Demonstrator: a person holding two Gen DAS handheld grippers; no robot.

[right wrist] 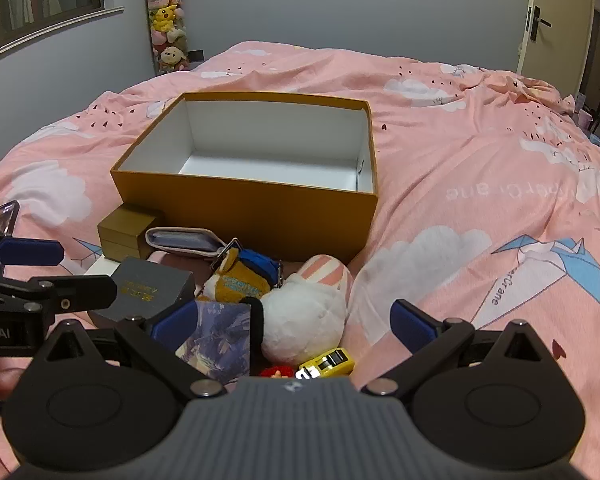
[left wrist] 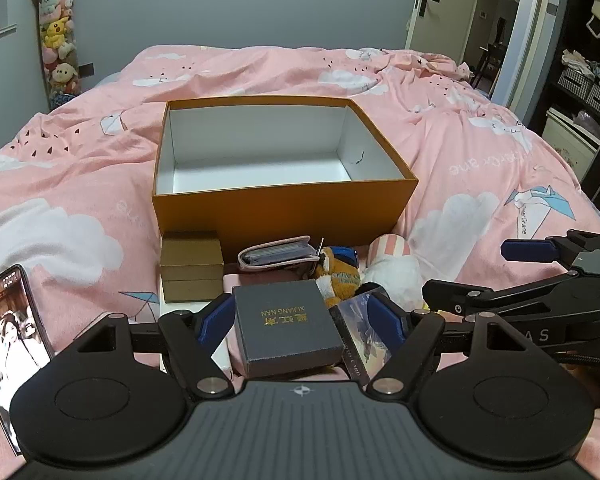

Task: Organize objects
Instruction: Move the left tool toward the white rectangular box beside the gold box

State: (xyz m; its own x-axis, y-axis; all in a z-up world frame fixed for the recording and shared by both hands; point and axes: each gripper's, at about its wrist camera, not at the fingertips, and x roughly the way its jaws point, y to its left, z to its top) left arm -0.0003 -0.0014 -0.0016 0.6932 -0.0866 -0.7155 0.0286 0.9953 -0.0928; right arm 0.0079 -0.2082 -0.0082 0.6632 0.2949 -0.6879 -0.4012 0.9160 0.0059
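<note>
An open orange box (left wrist: 284,208) with a white, empty inside stands on the pink bed; it also shows in the right wrist view (right wrist: 252,212). In front of it lies a pile: a dark grey box (left wrist: 286,326) with gold letters, a brown box (left wrist: 191,266), a pink card wallet (left wrist: 278,258), a fox plush (left wrist: 338,276), a white plush (right wrist: 304,316), a picture card box (right wrist: 216,340) and a yellow toy (right wrist: 328,362). My left gripper (left wrist: 304,316) is open, its pads on either side of the grey box. My right gripper (right wrist: 294,326) is open above the white plush.
A phone (left wrist: 8,344) stands lit at the left. The pink quilt (right wrist: 480,184) covers the whole bed. A tube of plush toys (left wrist: 58,36) stands against the far wall. A door (left wrist: 440,4) and dark shelves (left wrist: 580,80) are at the right.
</note>
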